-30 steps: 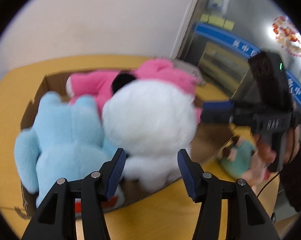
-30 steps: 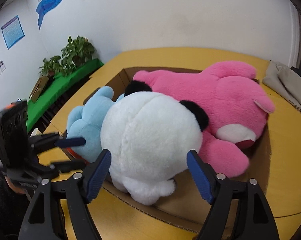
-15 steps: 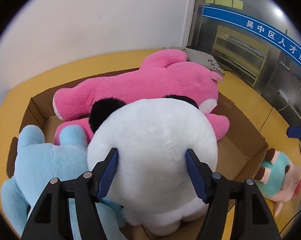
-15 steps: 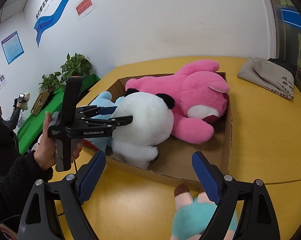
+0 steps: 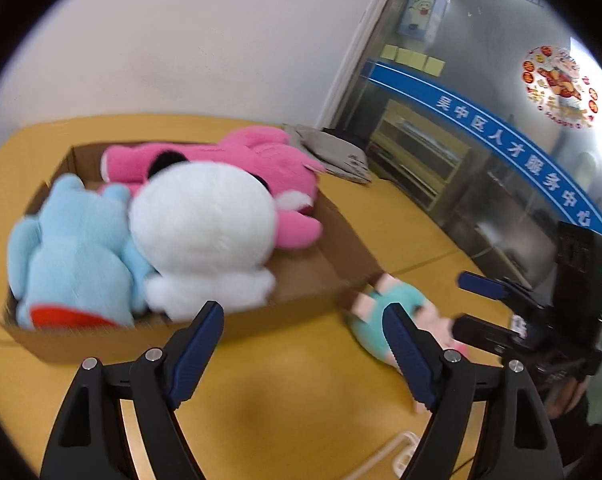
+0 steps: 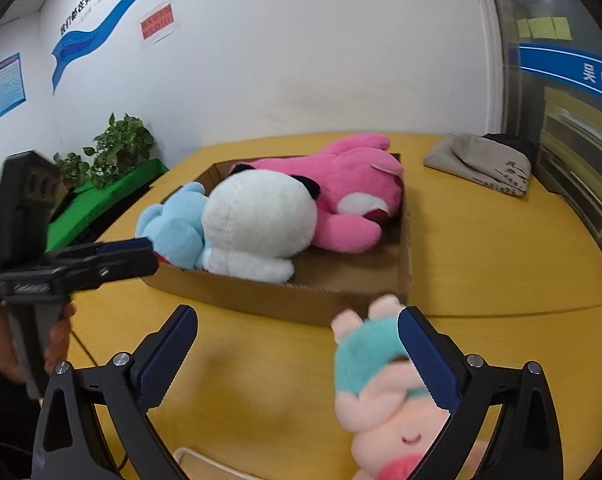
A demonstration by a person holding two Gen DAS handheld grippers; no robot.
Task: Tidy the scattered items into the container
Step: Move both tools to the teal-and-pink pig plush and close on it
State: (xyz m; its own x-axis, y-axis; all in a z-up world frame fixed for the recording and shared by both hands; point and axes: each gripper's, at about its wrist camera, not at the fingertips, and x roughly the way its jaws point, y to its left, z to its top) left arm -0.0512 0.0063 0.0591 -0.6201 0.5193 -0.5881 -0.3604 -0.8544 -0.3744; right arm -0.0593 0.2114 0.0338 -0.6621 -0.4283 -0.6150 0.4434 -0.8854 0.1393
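Left wrist view is showing the left gripper (image 5: 301,350) standing spread over the bare yellow table (image 5: 281,412), nothing between its blue pads; its jaws have just been opening. Ahead of it the cardboard box (image 5: 301,288) is lying on the table with three soft toys inside: a blue toy (image 5: 73,256) at the left end, a white panda (image 5: 205,228) pressing against it in the middle, and a pink bear (image 5: 261,168) lying along the far side. A small teal and pink doll (image 5: 385,316) is lying on the table just outside the box's right corner, partly hidden behind the right-hand finger. Beyond it the right gripper (image 5: 473,304) is reaching in from the right, held by a hand (image 5: 569,396).

From the right wrist view, the right gripper (image 6: 297,356) is also gaping wide, its jaws having just been opening. The doll (image 6: 377,380) is lying between them, close against the right-hand pad (image 6: 425,360) and well clear of the other, so no grip is showing. The box (image 6: 285,292) is sitting just past the doll, and a folded grey bag (image 6: 485,164) is resting near the table's far right edge. The left gripper (image 6: 141,254) is pointing in from the left side.
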